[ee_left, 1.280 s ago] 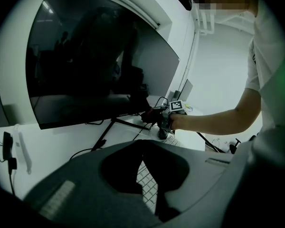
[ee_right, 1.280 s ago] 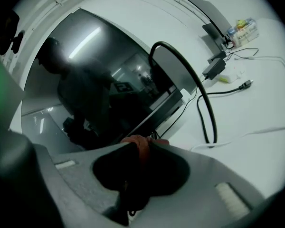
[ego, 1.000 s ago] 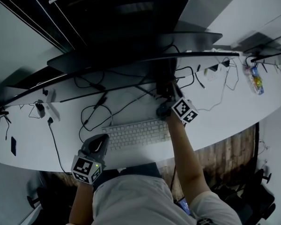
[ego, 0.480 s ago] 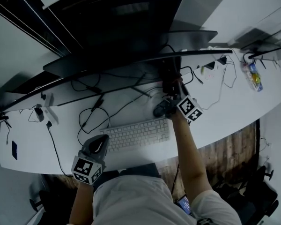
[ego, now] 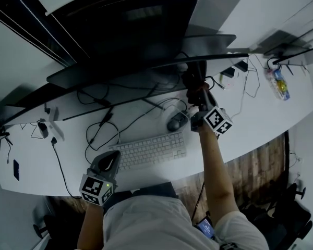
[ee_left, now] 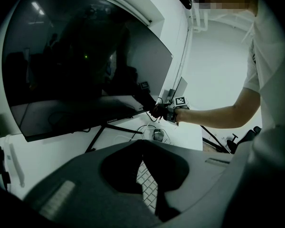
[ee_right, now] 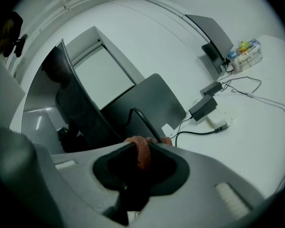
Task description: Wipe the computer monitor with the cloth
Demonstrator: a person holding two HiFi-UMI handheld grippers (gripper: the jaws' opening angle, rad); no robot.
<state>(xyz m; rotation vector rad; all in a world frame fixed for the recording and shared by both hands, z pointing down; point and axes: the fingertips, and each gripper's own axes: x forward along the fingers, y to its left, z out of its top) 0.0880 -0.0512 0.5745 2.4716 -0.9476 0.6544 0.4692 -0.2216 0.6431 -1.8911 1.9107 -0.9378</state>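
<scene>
The right gripper (ego: 197,90) is clenched on the reddish cloth (ee_right: 141,152), held at the lower right edge of the monitor (ego: 120,35), likely ready to wipe. The left gripper (ego: 108,163), closed and empty, rests beside the keyboard (ego: 151,150), out of the way.

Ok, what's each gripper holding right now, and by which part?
The right gripper pinches the reddish cloth by a bunched fold, near the monitor's lower edge. The left gripper holds nothing, jaws together by the keyboard.
</scene>
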